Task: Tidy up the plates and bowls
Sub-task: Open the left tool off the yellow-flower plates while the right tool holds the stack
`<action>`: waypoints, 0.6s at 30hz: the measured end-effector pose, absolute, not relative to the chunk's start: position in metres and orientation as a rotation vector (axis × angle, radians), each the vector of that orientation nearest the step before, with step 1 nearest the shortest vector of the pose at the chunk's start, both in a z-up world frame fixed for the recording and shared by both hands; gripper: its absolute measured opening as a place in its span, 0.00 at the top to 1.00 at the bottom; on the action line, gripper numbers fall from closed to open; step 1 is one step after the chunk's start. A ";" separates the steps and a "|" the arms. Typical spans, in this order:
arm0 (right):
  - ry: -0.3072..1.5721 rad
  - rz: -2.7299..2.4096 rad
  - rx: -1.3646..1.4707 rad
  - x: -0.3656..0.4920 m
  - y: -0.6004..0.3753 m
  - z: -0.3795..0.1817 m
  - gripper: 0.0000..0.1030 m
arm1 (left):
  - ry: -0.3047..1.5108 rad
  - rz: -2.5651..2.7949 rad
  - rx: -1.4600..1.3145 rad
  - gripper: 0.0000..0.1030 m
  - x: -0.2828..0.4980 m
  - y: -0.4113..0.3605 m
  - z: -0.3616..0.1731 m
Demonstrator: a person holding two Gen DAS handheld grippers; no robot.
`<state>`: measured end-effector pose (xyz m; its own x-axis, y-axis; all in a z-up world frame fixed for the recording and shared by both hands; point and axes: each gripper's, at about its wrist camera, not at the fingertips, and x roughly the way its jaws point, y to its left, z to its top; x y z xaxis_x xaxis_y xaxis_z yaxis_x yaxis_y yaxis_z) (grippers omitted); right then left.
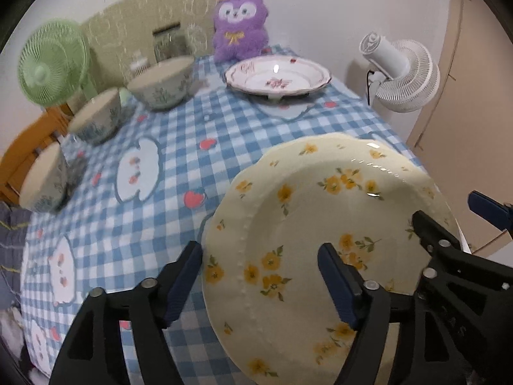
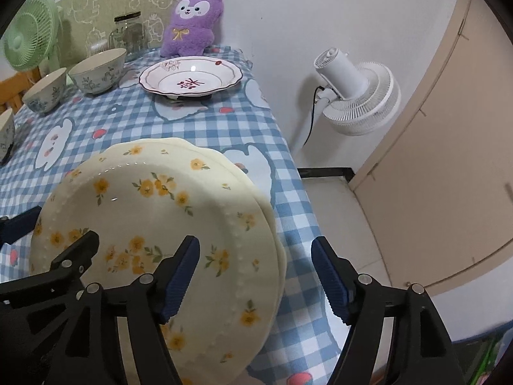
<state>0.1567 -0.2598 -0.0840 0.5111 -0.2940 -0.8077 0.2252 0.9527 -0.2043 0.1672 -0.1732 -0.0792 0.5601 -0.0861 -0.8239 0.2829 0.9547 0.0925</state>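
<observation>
Left gripper [image 1: 259, 276] spread wide, pads clear of yellow-flowered plate [image 1: 320, 240], whose left rim sat between fingers. Right gripper [image 2: 255, 277] spread too, straddling plate's right rim, no pinch. Second yellow plate [image 2: 256, 192] stacked beneath. Ahead of both grippers: pink-flowered plate [image 2: 190, 75] on checked tablecloth [image 1: 179, 147]. Ahead-left: three bowls [image 1: 162, 81] in row.

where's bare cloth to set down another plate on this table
Widest free patch: mid-table, between the bowls along the left edge, the pink-flowered plate at the far end and the yellow-flowered plates near the front. It is crowded at the far end, by the plush toy and jars.
</observation>
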 end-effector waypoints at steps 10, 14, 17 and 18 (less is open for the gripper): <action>0.994 -0.260 -0.040 0.152 -0.278 -0.090 0.26 | 0.963 -0.184 0.242 0.16 0.160 -0.184 -0.085; 1.002 -0.234 -0.021 0.154 -0.281 -0.096 0.26 | 0.977 -0.168 0.238 0.14 0.162 -0.184 -0.089; 1.001 -0.214 0.009 0.155 -0.287 -0.098 0.26 | 0.989 -0.164 0.224 0.12 0.164 -0.184 -0.090; 1.000 -0.209 0.018 0.156 -0.289 -0.099 0.26 | 0.996 -0.164 0.219 0.12 0.165 -0.184 -0.091</action>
<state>0.1559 -0.2887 -0.0986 0.5218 -0.1660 -0.8368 0.1824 0.9799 -0.0806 0.1649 -0.1836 -0.0912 0.5345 -0.0369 -0.8444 0.2361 0.9658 0.1072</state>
